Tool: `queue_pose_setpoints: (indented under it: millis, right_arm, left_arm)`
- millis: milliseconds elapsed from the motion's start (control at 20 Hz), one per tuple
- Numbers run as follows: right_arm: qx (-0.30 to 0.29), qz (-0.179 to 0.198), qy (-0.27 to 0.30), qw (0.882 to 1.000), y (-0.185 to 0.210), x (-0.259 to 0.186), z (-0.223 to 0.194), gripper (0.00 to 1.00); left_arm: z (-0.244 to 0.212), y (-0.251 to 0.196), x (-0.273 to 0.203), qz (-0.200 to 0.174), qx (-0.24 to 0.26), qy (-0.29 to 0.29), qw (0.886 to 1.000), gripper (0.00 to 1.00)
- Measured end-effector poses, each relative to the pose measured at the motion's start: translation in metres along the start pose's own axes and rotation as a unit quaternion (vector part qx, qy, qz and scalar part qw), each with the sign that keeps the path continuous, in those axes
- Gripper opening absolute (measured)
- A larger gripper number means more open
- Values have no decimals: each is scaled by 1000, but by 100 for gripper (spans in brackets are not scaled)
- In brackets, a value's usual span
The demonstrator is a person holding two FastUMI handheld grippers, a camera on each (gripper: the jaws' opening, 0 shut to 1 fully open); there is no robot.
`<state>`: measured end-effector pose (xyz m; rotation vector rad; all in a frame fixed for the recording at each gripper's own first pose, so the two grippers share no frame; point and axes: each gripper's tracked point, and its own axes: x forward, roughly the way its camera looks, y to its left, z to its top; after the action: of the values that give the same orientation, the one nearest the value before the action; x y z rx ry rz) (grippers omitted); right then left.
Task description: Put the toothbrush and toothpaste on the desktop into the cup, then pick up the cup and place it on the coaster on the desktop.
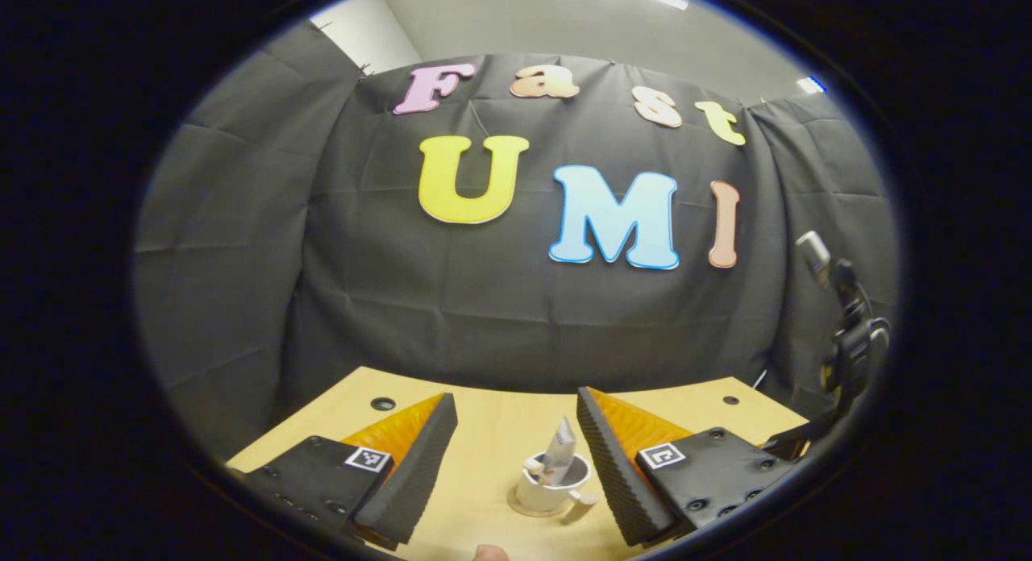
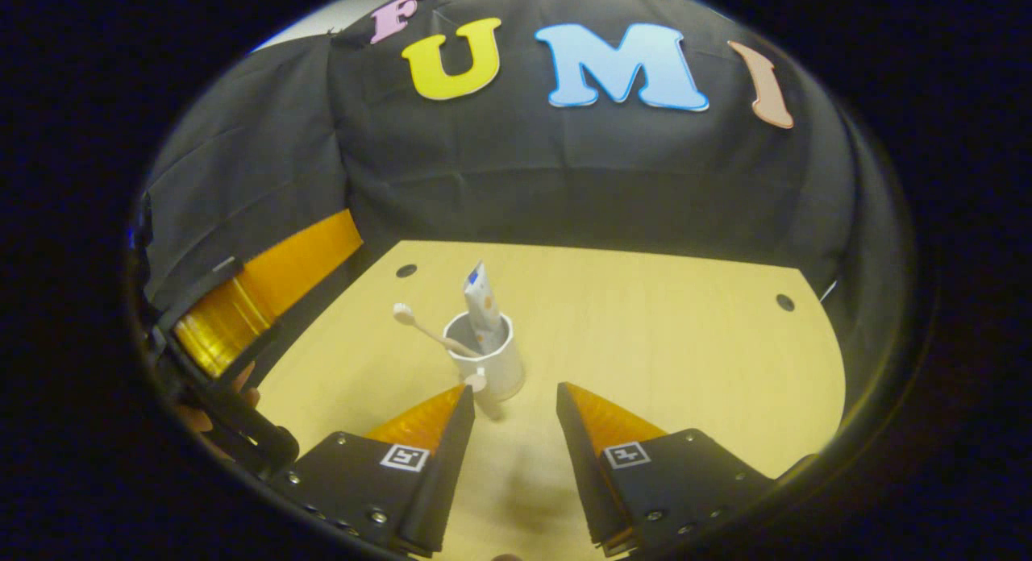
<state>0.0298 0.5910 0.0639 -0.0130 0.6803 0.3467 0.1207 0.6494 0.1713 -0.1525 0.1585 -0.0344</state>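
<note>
A white cup [image 1: 551,488] with a handle stands on a round tan coaster [image 1: 522,509] on the wooden desktop [image 1: 484,432]. A toothpaste tube [image 1: 561,446] sticks up out of the cup, and the toothbrush [image 1: 534,467] leans in it. My left gripper [image 1: 516,398] is open, and the cup shows in the gap between its fingers, untouched. In the right gripper view the cup [image 2: 493,361] holds the toothpaste tube [image 2: 481,305] and the toothbrush [image 2: 421,327], which leans out to the left. My right gripper [image 2: 514,390] is open just short of the cup, touching nothing.
The left gripper's body [image 2: 242,303] and the hand [image 2: 242,381] holding it sit at the left edge of the right gripper view. The desktop [image 2: 669,343] has small round holes [image 2: 784,302] near its back corners. A dark rig with a silver cylinder [image 1: 846,335] rises at the right.
</note>
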Motion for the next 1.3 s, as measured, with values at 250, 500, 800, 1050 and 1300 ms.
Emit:
queue_pose_setpoints:
  millis: [250,500,800,1050,1300]
  right_arm:
    - [-22,-46,-91,995,-39,-50,27,76]
    - [-28,-62,-154,986,-58,-85,48,76]
    - [-31,-75,-218,973,-79,-116,74,77]
    - [-40,-88,-258,961,-94,-134,92,77]
    - [-39,-94,-263,959,-107,-140,96,75]
  left_arm:
    - [5,-29,-9,-5,3,-3,1000,96]
    - [12,-51,-25,-3,10,-10,1000,96]
    - [21,-60,-43,15,15,-22,1000,94]
    - [25,-69,-58,20,11,-41,999,96]
    - [30,-74,-67,26,12,-54,998,96]
